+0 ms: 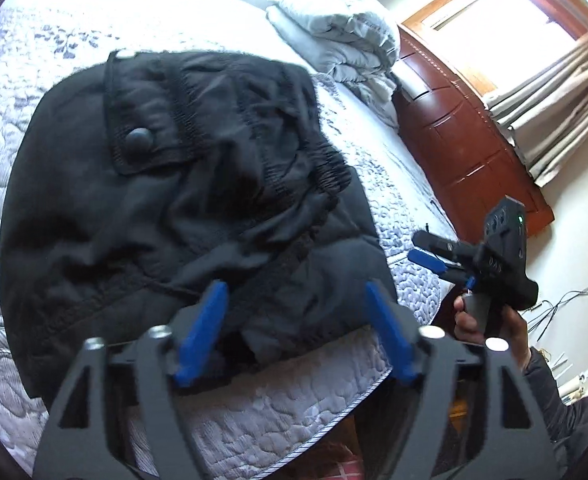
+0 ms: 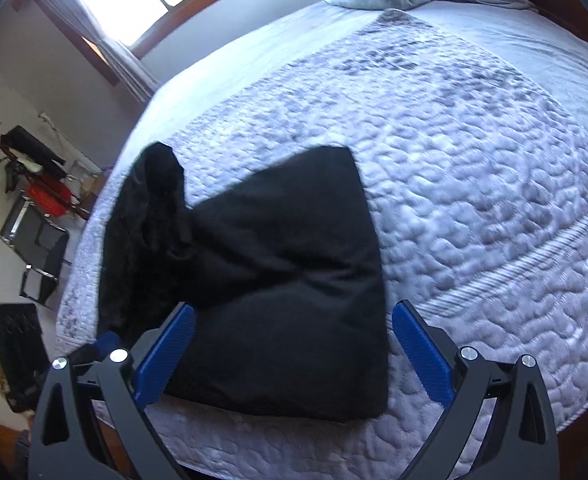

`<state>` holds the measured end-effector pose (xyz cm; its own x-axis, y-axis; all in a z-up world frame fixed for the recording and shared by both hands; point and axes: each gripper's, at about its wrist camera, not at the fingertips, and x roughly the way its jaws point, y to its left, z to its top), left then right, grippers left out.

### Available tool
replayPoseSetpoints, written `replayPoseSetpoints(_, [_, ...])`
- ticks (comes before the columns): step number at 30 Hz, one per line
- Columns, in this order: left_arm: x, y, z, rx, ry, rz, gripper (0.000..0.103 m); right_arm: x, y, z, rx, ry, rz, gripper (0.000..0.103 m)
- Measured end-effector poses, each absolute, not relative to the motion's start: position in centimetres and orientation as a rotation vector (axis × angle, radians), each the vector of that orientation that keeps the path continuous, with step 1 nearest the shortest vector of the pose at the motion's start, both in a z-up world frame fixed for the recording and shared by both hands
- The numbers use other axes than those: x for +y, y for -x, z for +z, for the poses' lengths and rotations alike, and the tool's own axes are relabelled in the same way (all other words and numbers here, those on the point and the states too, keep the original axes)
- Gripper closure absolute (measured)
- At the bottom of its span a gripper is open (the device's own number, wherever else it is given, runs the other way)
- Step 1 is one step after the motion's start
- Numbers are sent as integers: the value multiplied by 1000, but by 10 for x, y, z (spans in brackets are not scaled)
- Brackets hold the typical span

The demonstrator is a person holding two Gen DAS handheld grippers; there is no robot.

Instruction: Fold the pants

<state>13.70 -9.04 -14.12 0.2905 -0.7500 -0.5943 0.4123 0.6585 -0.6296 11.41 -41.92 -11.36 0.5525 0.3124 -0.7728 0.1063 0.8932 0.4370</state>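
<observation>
Black fabric fills most of the left wrist view: the pants (image 1: 181,200) lie on the quilted bedspread (image 1: 33,64) near the bed's front edge, already gathered into a compact bundle, with the elastic waistband and a pocket flap with a round button (image 1: 139,141) turned upward. The left gripper (image 1: 296,300) hangs just over the near edge of the bundle with its blue fingers spread wide and nothing between them, probably because it is placed to press or take the lower hem for the next fold. At the right of this view the right gripper (image 1: 430,248) is held in a hand (image 1: 478,320) off the bed's corner, apart from the cloth; its blue pads look rather close together from here (the angle is poor). A grey duvet (image 1: 334,32) is heaped at the far end of the bed, well apart from the work, near the wooden headboard (image 1: 466,148). In the right wrist view, the pants (image 2: 277,280) show as a thick folded square near the front edge, with a looser part standing up at the left. The right gripper (image 2: 294,344) clearly has its fingers wide apart, one on each side of the bundle's near part, holding nothing. I judge that the folding is nearly done and the loose left part remains to tidy.
</observation>
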Motion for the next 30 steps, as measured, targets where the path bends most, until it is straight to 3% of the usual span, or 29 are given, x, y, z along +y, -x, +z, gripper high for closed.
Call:
replayPoseSetpoints(1, [-84, -138, -140, 991, 385, -794, 13, -416, -117, -111, 974, -489, 162, 4])
replayPoseSetpoints(8, [-57, -127, -119, 938, 376, -577, 4, -390, -152, -123, 995, -658, 364, 4])
replayPoseSetpoints(15, [-2, -133, -125, 981, 387, -316, 4, -378, -183, -161, 1073, -867, 408, 4])
replayPoseSetpoints(28, [32, -129, -127, 1007, 386, -161, 4, -321, -222, -166, 1101, -769, 487, 3])
replayPoseSetpoints(29, [33, -129, -127, 1010, 387, -158, 4, -319, -221, -165, 1100, -762, 486, 6])
replayPoseSetpoints(30, [34, -129, -128, 1015, 390, -154, 4, -314, -222, -164, 1098, -743, 491, 20])
